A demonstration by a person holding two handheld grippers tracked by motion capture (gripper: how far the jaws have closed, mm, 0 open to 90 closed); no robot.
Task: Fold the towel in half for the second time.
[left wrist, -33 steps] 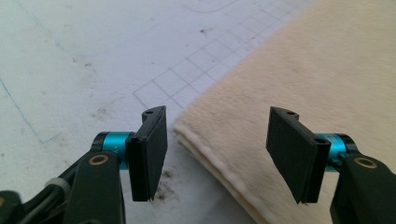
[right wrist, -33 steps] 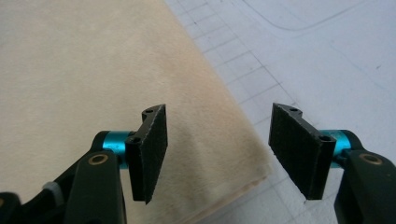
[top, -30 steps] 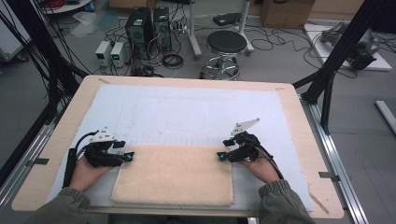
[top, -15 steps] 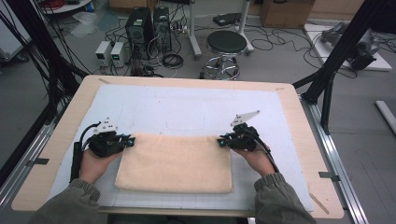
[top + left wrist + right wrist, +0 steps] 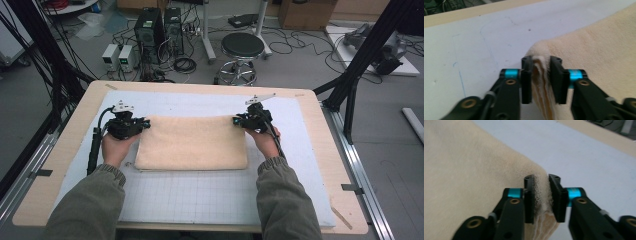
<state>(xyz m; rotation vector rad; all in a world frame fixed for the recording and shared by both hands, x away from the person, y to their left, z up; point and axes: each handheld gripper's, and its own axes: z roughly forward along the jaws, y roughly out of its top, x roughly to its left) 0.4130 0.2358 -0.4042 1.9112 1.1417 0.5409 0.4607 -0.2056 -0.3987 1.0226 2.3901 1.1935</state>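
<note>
One folded beige towel (image 5: 192,142) lies flat on the white mat (image 5: 210,195) at the middle of the table (image 5: 50,165). Two hand-held grippers are in use. The left hand-held gripper (image 5: 541,80) has the towel's far left corner between its jaws; the right hand-held gripper (image 5: 542,198) has the far right corner. Both pairs of jaws have just been opening and stand narrowly apart, cloth bunched between them.

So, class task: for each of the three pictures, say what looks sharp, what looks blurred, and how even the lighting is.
High view: evenly lit, soft shadows, towel fairly crisp. Left gripper view: the towel's folded corner is sharp between the jaws of the left gripper, far table edge soft. Right gripper view: towel weave is sharp at the right gripper, its near jaw bases blurred.
</note>
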